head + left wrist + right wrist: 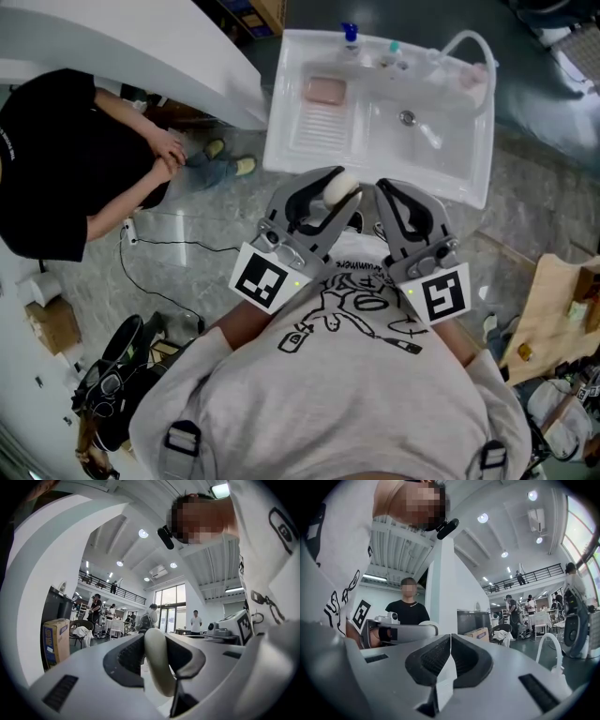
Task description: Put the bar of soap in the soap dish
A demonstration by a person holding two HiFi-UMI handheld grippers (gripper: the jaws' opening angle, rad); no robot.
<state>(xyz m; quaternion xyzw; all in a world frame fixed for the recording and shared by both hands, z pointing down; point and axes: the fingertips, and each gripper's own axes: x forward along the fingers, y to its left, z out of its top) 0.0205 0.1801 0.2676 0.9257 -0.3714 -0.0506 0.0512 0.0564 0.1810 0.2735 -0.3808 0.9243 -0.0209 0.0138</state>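
1. The bar of soap is clamped between the jaws of your left gripper. It hangs in the air just short of the near edge of the sink. It is not yet in the pink soap dish, which lies toward the sink's far left corner on the ribbed drainer.
2. Your right gripper hangs just beside the left one, its jaws pressed together on nothing.
3. The bar looks smooth and rounded. If you squeeze harder or tip the gripper, it could squirt out. From here it would probably land on the floor, not in the sink.
4. The dish is well apart from the bar. If you let go early or from too high, the bar may skid down the ribs toward the basin.
5. Bottles stand on the sink's far edge near the dish, and overreaching could knock them over.
6. Only the head view shows the sink, the dish and the gap left to cross.
7. Only the left gripper view shows the grip. The bar stands on edge between the pads and pokes out beyond them.
8. Only the right gripper view shows that gripper's pads meeting with no gap.
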